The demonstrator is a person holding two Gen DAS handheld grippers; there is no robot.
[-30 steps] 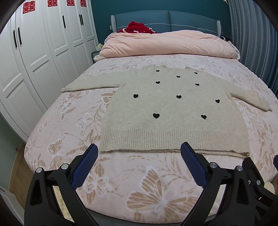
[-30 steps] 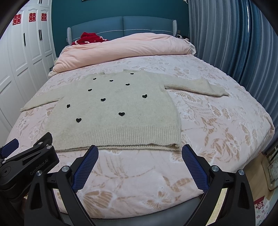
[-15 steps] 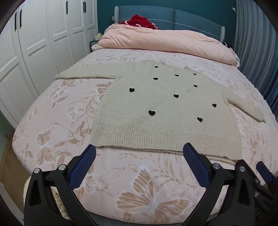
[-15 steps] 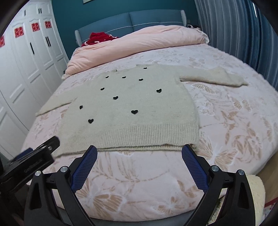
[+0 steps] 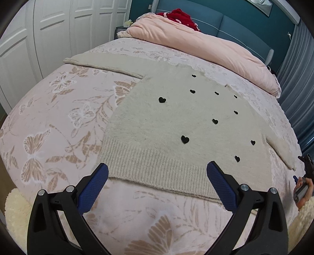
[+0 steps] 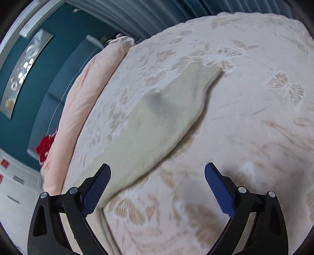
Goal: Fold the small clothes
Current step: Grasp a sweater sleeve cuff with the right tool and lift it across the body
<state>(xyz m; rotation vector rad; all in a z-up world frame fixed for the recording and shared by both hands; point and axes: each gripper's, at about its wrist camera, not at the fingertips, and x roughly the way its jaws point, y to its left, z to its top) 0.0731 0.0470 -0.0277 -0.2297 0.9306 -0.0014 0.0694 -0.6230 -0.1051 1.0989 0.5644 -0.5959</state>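
From your left wrist camera, the left hand-held gripper (image 5: pixel 157 172) hangs with its jaws spread wide and nothing between them, just over the near edge of the bed (image 5: pixel 49 117). The sweater (image 5: pixel 176 125), beige with small black hearts, lies flat on the bed's pink butterfly-print cover. Its ribbed hem faces you, and both blue fingertips (image 5: pixel 98 176) sit at that hem. One sleeve (image 5: pixel 102 63) stretches out to the left toward the white wardrobe doors (image 5: pixel 39 39); the other sleeve (image 5: pixel 280 151) runs off to the right. A folded pink duvet (image 5: pixel 206 47) lies across the head of the bed, with a red garment (image 5: pixel 180 15) on it against the blue headboard (image 5: pixel 235 25). Grey-blue curtains (image 5: pixel 298 78) hang at the right. At the far right edge you can see a bit of your other hand on its handle.

From your right wrist camera, the view is rolled and blurred. The right hand-held gripper (image 6: pixel 157 173) is also wide open and empty, low over the bed cover (image 6: pixel 255 117). The right sleeve (image 6: pixel 157 121) lies ahead of it, and the left fingertip (image 6: pixel 102 176) overlaps the sleeve's near end; you cannot tell whether it touches. Beyond are the duvet (image 6: pixel 94 82), the red garment (image 6: pixel 46 146), a teal wall (image 6: pixel 11 127) with a framed picture (image 6: pixel 23 70), and the curtains (image 6: pixel 157 13).
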